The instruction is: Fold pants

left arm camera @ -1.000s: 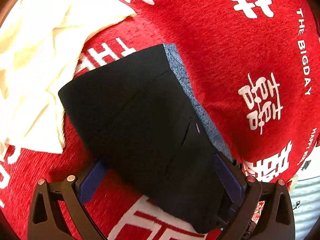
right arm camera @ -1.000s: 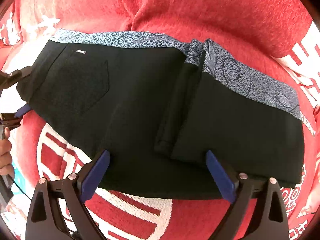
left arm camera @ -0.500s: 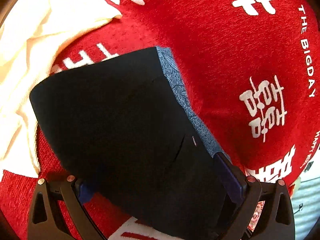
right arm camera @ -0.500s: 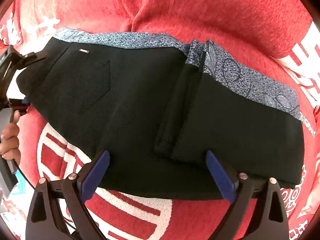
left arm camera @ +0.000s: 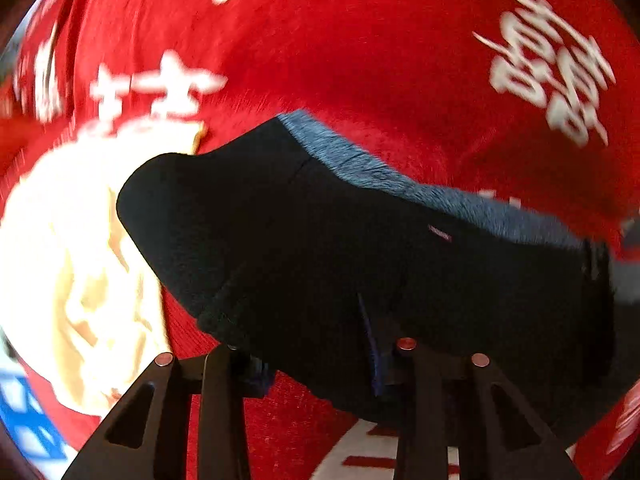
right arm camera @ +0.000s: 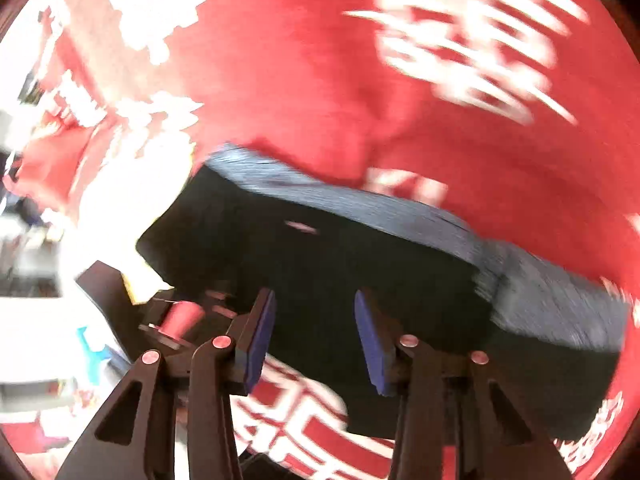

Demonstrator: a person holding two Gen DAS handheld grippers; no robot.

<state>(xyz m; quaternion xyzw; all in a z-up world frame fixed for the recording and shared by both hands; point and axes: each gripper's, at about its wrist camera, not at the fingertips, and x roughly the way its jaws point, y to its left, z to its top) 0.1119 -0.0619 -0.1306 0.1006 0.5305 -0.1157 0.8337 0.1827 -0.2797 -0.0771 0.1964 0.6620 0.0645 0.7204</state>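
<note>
The black pants (left arm camera: 360,264) with a blue-grey patterned waistband (left arm camera: 400,176) lie folded on the red cloth. My left gripper (left arm camera: 316,360) has closed in on the near edge of the pants, and the fabric bunches over its fingers and hides the pads. In the right wrist view the pants (right arm camera: 328,264) lie just ahead. My right gripper (right arm camera: 316,340) has its blue pads (right arm camera: 370,340) narrowed at the near edge of the pants, with a gap still showing between them. The left gripper (right arm camera: 176,312) shows at the left of that view.
A red cloth with white characters (left arm camera: 380,60) covers the whole surface. A cream garment (left arm camera: 80,260) lies crumpled left of the pants. Both views are motion-blurred.
Both grippers went from wide open to closing on the near edge of the pants. The left end of the pants has lifted and bunched. Both cameras swung quickly.
</note>
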